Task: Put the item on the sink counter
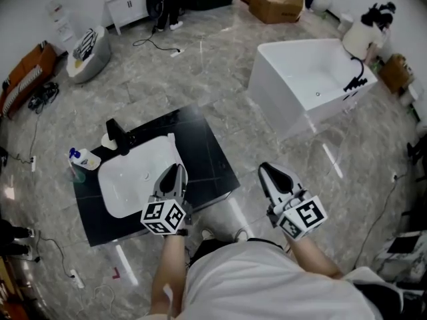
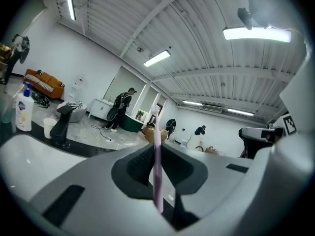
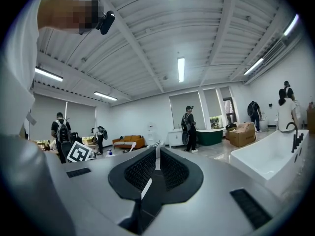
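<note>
Grippers are an identical pair: left gripper (image 1: 175,168) and right gripper (image 1: 266,168) have pale grey-white shells, black jaw throats, ribbed black pads (image 3: 140,168) and black slots (image 3: 248,205) in the shell. Each has a white cube (image 1: 163,217) with black square markers. Wearer: white shirt (image 1: 267,282), dark trousers (image 1: 212,247).

Counted were one toothbrush (image 2: 157,161), one sink counter (image 1: 213,159), one faucet (image 1: 119,137), one bottle (image 1: 85,159), one cup (image 1: 108,141), one bathtub (image 1: 313,79), and perhaps two boxes (image 1: 280,5) at the top.
</note>
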Available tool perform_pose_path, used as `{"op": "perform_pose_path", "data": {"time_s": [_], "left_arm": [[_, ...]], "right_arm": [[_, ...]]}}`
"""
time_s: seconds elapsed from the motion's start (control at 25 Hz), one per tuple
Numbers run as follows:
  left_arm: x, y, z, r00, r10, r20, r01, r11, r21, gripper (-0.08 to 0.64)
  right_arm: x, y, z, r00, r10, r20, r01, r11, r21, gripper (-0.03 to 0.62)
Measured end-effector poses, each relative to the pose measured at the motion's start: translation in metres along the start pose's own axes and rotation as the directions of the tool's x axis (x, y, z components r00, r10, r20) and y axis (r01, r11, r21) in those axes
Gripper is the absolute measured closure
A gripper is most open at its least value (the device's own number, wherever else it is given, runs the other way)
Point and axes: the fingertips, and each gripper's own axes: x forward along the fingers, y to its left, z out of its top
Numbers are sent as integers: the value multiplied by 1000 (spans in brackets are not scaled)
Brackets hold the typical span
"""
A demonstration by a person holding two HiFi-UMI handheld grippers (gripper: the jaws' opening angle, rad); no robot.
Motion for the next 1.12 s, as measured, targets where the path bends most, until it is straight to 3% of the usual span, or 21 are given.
{"op": "perform_pose_path", "data": {"time_s": [0.64, 0.92, 1.12], "left_arm": [[47, 30, -57, 981, 33, -192, -30, 999, 22, 517], [66, 47, -90, 956, 79, -283, -69, 997, 46, 517], [76, 60, -111, 923, 129, -362, -111, 991, 70, 517]], "right_arm": [[-18, -14, 3, 998, -67, -4, 67, 998, -12, 543], [-24, -22, 1, 996, -92, -8, 92, 996, -8, 543], [-25, -25, 1, 994, -104, -12, 104, 995, -1, 543]]}}
